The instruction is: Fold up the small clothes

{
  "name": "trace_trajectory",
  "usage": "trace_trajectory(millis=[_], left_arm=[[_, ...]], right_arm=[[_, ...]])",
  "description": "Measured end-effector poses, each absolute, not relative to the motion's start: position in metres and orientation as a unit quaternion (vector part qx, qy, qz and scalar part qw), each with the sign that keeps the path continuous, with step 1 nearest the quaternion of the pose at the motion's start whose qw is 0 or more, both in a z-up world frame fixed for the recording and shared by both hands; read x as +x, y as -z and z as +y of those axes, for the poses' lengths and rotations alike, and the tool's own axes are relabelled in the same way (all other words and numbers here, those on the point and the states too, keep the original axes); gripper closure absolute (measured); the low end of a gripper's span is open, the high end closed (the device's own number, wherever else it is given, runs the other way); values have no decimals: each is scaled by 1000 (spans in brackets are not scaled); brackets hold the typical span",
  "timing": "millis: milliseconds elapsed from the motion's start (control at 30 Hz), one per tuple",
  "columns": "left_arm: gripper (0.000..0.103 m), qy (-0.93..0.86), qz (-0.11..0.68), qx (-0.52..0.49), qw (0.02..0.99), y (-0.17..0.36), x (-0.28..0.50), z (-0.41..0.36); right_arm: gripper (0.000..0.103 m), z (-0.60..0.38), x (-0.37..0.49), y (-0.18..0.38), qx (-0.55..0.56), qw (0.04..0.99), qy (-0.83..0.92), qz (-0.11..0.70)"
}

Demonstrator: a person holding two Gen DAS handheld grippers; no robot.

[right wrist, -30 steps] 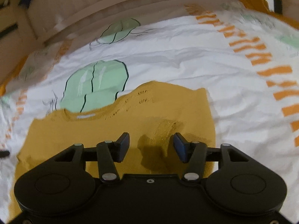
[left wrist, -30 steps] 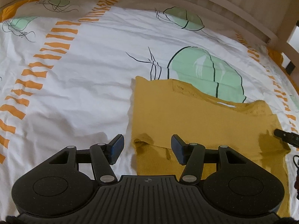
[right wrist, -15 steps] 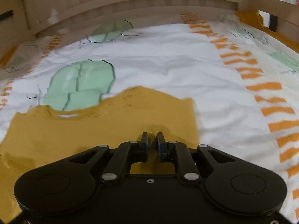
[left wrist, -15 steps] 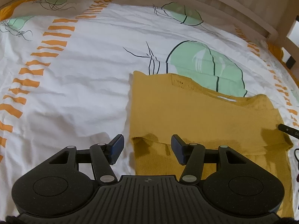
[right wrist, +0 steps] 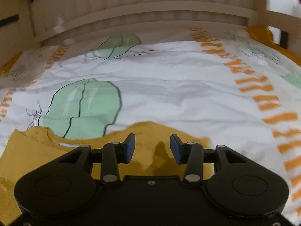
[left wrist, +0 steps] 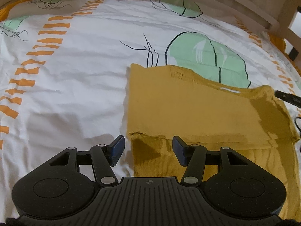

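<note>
A mustard-yellow knit top (left wrist: 197, 109) lies partly folded on the bed, one layer turned over another with a fold edge near its front. My left gripper (left wrist: 147, 150) is open and empty, low over the garment's front left corner. My right gripper (right wrist: 152, 148) is open and empty above the garment's right shoulder part (right wrist: 150, 131). The right gripper's tip shows at the right edge of the left wrist view (left wrist: 286, 96).
The bed sheet (left wrist: 75, 75) is white with green cactus prints (left wrist: 207, 60) and orange dashed stripes (right wrist: 263, 94). A wooden slatted bed rail (right wrist: 150, 15) runs along the far side and right corner.
My right gripper shut on the garment half a second ago, then opened and let it go, moving forward over the shoulder. The left gripper stayed open and barely moved.
</note>
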State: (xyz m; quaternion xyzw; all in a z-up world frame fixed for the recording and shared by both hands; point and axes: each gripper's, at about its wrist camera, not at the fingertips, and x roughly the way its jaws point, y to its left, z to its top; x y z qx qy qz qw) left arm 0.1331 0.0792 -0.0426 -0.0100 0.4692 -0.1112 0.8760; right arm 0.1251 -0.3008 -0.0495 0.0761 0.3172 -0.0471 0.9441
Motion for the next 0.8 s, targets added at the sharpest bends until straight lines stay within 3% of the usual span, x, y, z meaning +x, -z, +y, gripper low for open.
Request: trace_trajectory(millis=[300,800], left_arm=[[49,104,475,-1,874,48,136,78],[49,100,466,12,879,46,132,73]], right_arm=[[51,-287,166,84,48,927,77,363],[30,-300,99,45,84,945,68,307]])
